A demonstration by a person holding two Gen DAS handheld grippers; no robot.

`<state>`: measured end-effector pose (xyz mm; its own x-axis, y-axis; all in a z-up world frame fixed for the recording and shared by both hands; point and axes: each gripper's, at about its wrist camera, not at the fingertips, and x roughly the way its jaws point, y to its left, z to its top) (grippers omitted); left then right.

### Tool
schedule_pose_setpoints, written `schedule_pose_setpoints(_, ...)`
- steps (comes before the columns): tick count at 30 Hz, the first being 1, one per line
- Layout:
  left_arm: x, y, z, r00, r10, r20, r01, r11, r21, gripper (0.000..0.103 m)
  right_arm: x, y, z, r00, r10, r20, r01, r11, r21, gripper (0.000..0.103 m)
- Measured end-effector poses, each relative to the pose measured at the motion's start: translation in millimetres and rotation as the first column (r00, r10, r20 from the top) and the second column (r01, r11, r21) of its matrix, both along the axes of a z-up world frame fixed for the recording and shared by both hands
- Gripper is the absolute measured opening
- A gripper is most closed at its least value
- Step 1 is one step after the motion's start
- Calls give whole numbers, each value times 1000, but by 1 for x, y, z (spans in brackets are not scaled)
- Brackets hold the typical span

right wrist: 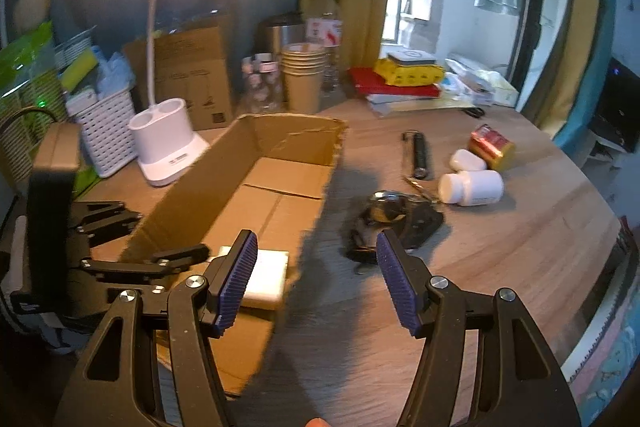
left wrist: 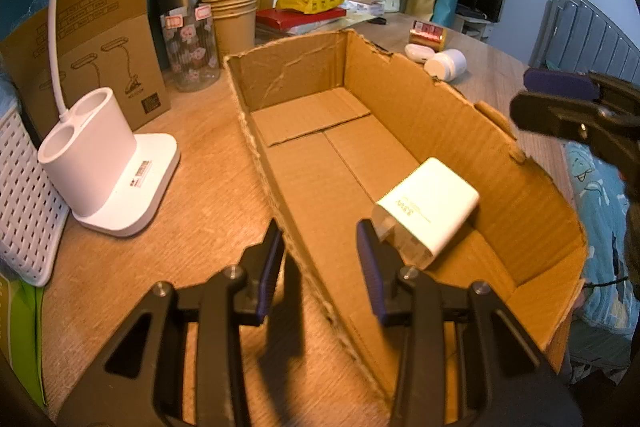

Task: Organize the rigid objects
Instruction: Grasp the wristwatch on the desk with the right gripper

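An open cardboard box [left wrist: 532, 203] lies on the wooden desk; it also shows in the right wrist view [right wrist: 192, 187]. A white charger [left wrist: 430, 205] lies inside it near the front; it also shows in the right wrist view [right wrist: 268, 279]. My left gripper [left wrist: 320, 255] is open and empty over the box's near left wall. My right gripper [right wrist: 316, 275] is open and empty above the desk, right of the box; its tip shows in the left wrist view [left wrist: 560, 95]. Loose on the desk are a white pill bottle [right wrist: 472, 187], a white earbud case [right wrist: 466, 159], a gold tin [right wrist: 492, 146], a black flashlight [right wrist: 420, 155] and a dark holster with a metal tool [right wrist: 396, 219].
A white desk lamp base [left wrist: 112, 171] and a white basket [left wrist: 24, 195] stand left of the box. Behind it are a brown carton [left wrist: 100, 47], a glass jar [left wrist: 192, 47], paper cups [left wrist: 234, 15], a steel flask, a water bottle, and stacked books with a yellow pack [left wrist: 312, 1].
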<state>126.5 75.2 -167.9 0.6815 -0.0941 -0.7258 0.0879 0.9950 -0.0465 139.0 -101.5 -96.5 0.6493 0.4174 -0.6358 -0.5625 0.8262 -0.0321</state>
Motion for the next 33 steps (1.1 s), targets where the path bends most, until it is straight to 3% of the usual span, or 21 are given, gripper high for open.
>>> schedule_pose_setpoints(15, 0, 0, 1, 1000, 0, -2, 0, 1000, -3, 39, 36, -35, -11, 993, -114, -12, 114, 994, -5, 65)
schedule_pose_setpoints(33, 0, 0, 1, 1000, 0, -3, 0, 1000, -4, 39, 90, -16, -31, 998, -55, -31, 54, 998, -24, 65)
